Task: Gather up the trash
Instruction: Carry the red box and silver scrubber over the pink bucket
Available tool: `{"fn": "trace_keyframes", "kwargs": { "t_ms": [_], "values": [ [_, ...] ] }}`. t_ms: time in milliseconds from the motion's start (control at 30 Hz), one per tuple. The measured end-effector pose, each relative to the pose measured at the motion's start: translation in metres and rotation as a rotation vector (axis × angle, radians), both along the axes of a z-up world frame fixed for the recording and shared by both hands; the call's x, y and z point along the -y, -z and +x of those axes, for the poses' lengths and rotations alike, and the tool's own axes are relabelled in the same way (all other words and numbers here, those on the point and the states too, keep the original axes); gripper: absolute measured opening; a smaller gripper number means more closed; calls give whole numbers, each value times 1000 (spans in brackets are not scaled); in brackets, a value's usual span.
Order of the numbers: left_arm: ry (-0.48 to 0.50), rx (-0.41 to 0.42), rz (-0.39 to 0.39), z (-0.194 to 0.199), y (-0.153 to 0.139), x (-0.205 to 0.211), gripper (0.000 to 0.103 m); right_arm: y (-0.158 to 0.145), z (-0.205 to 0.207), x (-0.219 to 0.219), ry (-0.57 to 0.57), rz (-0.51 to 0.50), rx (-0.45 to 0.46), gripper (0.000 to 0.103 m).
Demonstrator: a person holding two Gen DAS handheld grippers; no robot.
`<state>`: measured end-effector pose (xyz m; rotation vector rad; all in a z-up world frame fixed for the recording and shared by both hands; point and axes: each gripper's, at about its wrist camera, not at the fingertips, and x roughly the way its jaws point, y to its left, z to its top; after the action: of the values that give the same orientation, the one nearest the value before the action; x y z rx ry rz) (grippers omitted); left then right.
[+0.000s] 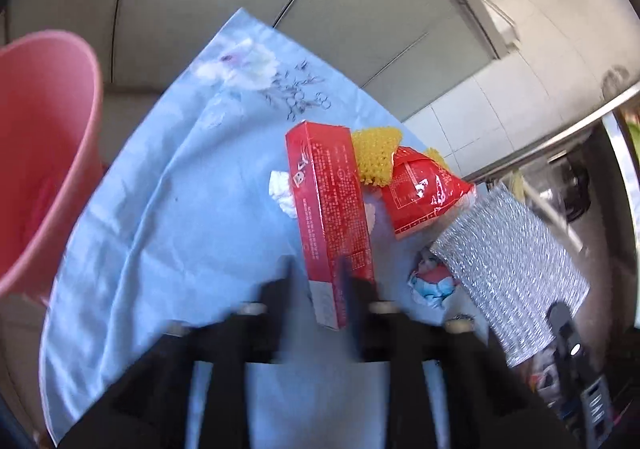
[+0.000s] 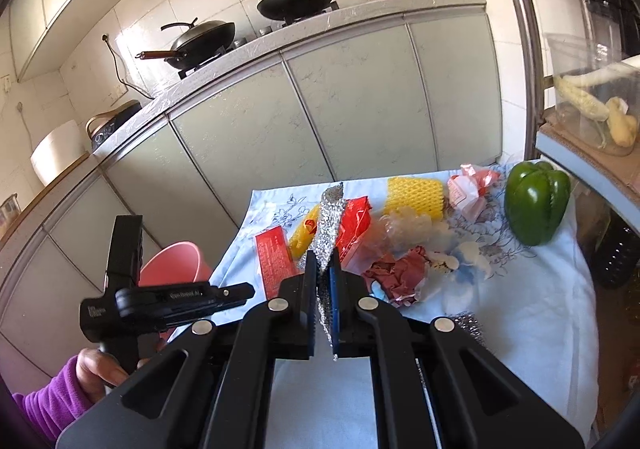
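Note:
My left gripper [image 1: 320, 289] is open around the near end of a long red carton [image 1: 332, 209] lying on the blue floral cloth [image 1: 168, 209]; the view is blurred. My right gripper [image 2: 325, 281] is shut on a silver foil sheet [image 2: 329, 233], held edge-on above the cloth; the sheet also shows in the left wrist view [image 1: 516, 269]. The red carton [image 2: 274, 261] lies left of it. A pink bin [image 1: 44, 153] stands left of the table, also in the right wrist view [image 2: 176, 265]. Red wrapper [image 1: 424, 193], yellow foam net [image 1: 376, 157] and crumpled paper [image 1: 282, 189] lie nearby.
A green pepper [image 2: 536, 205], a second yellow foam net [image 2: 414, 195], a pink wrapper [image 2: 470, 189], clear plastic [image 2: 404, 229] and crumpled dark red paper [image 2: 396, 275] lie on the cloth. Kitchen cabinets [image 2: 320, 109] stand behind. A shelf [image 2: 592, 165] stands right.

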<state>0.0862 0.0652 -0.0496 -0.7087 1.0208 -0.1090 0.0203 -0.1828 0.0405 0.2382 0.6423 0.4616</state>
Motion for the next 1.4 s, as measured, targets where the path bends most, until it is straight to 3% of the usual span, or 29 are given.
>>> {"fn": "trace_keyframes", "kwargs": {
  "t_ms": [33, 133, 400, 500, 733, 1000, 1133, 1400],
  "values": [
    [2, -1, -11, 1, 0, 1, 51, 0, 0, 2, 4, 3, 2, 6],
    [-7, -7, 28, 14, -8, 10, 57, 0, -1, 5, 12, 8, 3, 6],
    [-11, -108, 201, 41, 4, 50, 57, 3, 0, 23, 41, 12, 0, 6],
    [-11, -113, 272, 42, 11, 61, 50, 3, -1, 30, 50, 18, -2, 6],
    [-17, -40, 303, 19, 7, 52, 46, 3, -4, 35, 52, 29, 1, 6],
    [-5, 133, 315, -27, -34, 31, 46, -6, -5, 18, 2, 36, 17, 6],
    [-51, 209, 365, -53, -52, 7, 46, -11, -4, -14, -72, 45, 19, 6],
    [-199, 230, 388, -87, -67, -58, 46, -12, 5, -111, -269, 27, -9, 6]
  ]
}}
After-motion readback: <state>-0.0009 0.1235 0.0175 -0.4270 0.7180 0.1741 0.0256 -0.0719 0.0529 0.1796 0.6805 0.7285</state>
